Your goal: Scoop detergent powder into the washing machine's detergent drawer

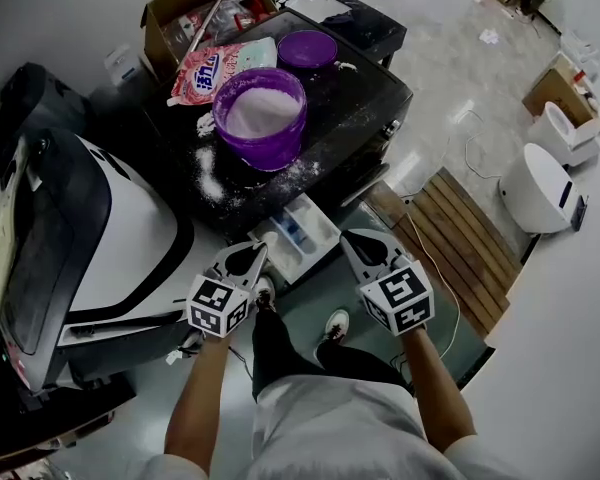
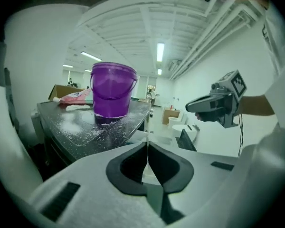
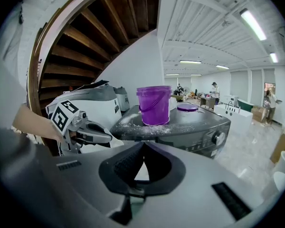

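Pale glossy floor, a dark washing machine [image 1: 365, 98] before us, scooping not yet begun.

We hold the left gripper [image 1: 245, 258] and right gripper [image 1: 360, 246] low at the machine's front edge, either side of the pulled-out detergent drawer [image 1: 298, 230]. Both have their jaws pressed together on nothing. The purple bucket [image 1: 260, 118] of white powder stands near the middle of the machine's top, with its lid [image 1: 307, 48] toward the back edge. A pink bag [image 1: 205, 71] lies at the back left corner, and spilled powder [image 1: 208, 173] along the left edge. We see no scoop for certain. We judge the reach for powder comes first: one gripper must open, rise to the bucket, find a scoop and carry it level to the drawer.
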